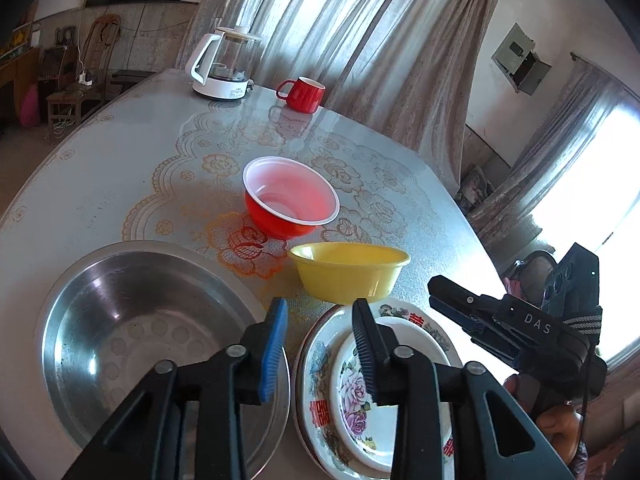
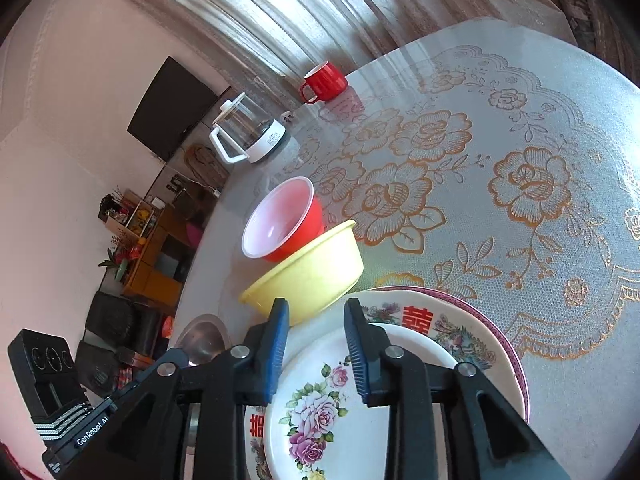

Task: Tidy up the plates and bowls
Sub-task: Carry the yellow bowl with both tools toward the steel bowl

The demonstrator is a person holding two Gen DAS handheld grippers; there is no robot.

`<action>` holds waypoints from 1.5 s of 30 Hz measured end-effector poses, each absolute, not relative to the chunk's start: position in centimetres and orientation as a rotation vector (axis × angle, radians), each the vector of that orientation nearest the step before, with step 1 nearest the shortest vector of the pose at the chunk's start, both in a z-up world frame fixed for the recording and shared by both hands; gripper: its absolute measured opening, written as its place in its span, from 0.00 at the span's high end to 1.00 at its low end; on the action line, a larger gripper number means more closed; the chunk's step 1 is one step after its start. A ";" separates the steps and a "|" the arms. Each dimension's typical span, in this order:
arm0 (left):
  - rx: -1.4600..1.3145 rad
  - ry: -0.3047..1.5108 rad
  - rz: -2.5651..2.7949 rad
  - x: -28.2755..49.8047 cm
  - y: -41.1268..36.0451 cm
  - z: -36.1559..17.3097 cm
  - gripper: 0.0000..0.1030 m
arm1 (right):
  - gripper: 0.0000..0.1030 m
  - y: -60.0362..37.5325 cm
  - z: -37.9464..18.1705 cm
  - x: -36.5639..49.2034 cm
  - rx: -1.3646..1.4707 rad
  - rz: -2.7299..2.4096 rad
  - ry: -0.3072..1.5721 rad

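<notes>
A small floral plate (image 1: pixel 360 404) lies stacked on a larger floral plate (image 1: pixel 316 364) at the table's near edge. A yellow bowl (image 1: pixel 348 276) stands just behind them, and a red bowl with a white inside (image 1: pixel 290 200) behind that. A steel basin (image 1: pixel 132 332) sits to the left. My left gripper (image 1: pixel 320 308) is open and empty, above the gap between basin and plates. My right gripper (image 2: pixel 316 308) is open and empty above the small plate (image 2: pixel 340 408), near the yellow bowl (image 2: pixel 316 272) and the red bowl (image 2: pixel 280 220); it also shows in the left wrist view (image 1: pixel 436 284).
A glass kettle on a white base (image 1: pixel 224 64) and a red mug (image 1: pixel 304 94) stand at the table's far side by the curtains. The table (image 1: pixel 120 168) has a lace-pattern cover. Its right edge runs close to the plates.
</notes>
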State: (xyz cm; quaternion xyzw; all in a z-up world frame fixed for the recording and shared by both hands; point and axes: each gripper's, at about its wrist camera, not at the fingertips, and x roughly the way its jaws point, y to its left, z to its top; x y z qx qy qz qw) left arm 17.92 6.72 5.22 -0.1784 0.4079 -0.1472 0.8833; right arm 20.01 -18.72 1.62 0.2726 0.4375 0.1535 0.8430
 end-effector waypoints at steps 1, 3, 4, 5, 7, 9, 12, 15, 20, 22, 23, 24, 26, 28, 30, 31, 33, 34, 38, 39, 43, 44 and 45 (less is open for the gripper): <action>-0.386 0.860 -0.312 18.3 6.7 5.1 0.60 | 0.70 -18.9 1.8 20.3 0.579 0.318 0.917; -0.404 0.865 -0.315 19.0 6.6 5.2 0.57 | 0.69 -19.4 2.1 20.9 0.596 0.313 0.907; -0.408 0.869 -0.316 19.5 6.5 5.2 0.54 | 0.69 -19.6 2.3 21.3 0.604 0.312 0.904; -0.416 0.878 -0.321 20.1 6.3 5.2 0.52 | 0.69 -19.7 2.4 21.7 0.607 0.307 0.900; -0.443 0.897 -0.337 21.2 6.0 5.0 0.51 | 0.69 -19.9 2.4 22.8 0.613 0.300 0.901; -0.456 0.908 -0.356 22.3 5.5 4.9 0.47 | 0.69 -19.8 2.2 24.0 0.617 0.301 0.911; -0.471 0.942 -0.361 23.9 4.8 4.4 0.46 | 0.69 -19.1 1.6 25.7 0.595 0.290 0.935; -0.477 0.977 -0.371 25.1 4.2 3.7 0.39 | 0.69 -18.8 0.7 27.3 0.579 0.281 0.966; -0.477 1.010 -0.397 25.6 3.3 2.8 0.38 | 0.69 -18.3 -1.3 28.6 0.572 0.291 1.037; -0.477 1.007 -0.425 25.4 3.0 2.6 0.41 | 0.75 -18.4 -1.5 28.4 0.570 0.297 1.040; -0.482 1.001 -0.439 25.2 2.9 2.5 0.41 | 0.78 -18.3 -1.5 28.2 0.565 0.301 1.034; -0.488 0.995 -0.455 25.0 2.8 2.5 0.41 | 0.83 -18.4 -1.6 27.9 0.560 0.304 1.033; -0.488 0.991 -0.463 25.1 2.7 2.4 0.41 | 0.84 -18.5 -1.6 27.3 0.554 0.305 1.027; -0.500 0.981 -0.474 24.7 2.8 2.5 0.41 | 0.90 -19.0 -1.7 26.8 0.562 0.292 1.026; -0.498 0.962 -0.481 24.4 2.9 2.9 0.41 | 0.93 -19.4 -1.3 26.3 0.569 0.287 1.008; -0.491 0.957 -0.474 24.3 2.8 3.1 0.41 | 0.94 -19.6 -1.0 26.1 0.566 0.288 0.998; -0.483 0.969 -0.435 24.4 2.7 3.0 0.40 | 0.94 -19.6 -0.5 25.8 0.557 0.298 0.987; -0.488 0.980 -0.384 24.7 2.9 2.8 0.39 | 0.94 -19.6 -0.4 25.8 0.547 0.292 0.985; -0.534 0.983 -0.321 25.6 3.8 2.6 0.33 | 0.91 -20.3 -0.4 26.0 0.551 0.244 0.980; -0.532 0.983 -0.314 25.8 3.9 2.6 0.33 | 0.88 -20.6 -0.6 26.1 0.563 0.237 0.982; -0.526 0.993 -0.291 27.2 3.6 2.2 0.33 | 0.75 -21.6 -1.3 26.8 0.606 0.227 0.985; -0.529 1.000 -0.292 27.5 3.5 1.9 0.34 | 0.75 -21.6 -1.4 27.0 0.610 0.230 0.987; -0.531 1.007 -0.299 27.8 3.3 1.7 0.34 | 0.75 -21.5 -1.5 27.3 0.612 0.234 0.993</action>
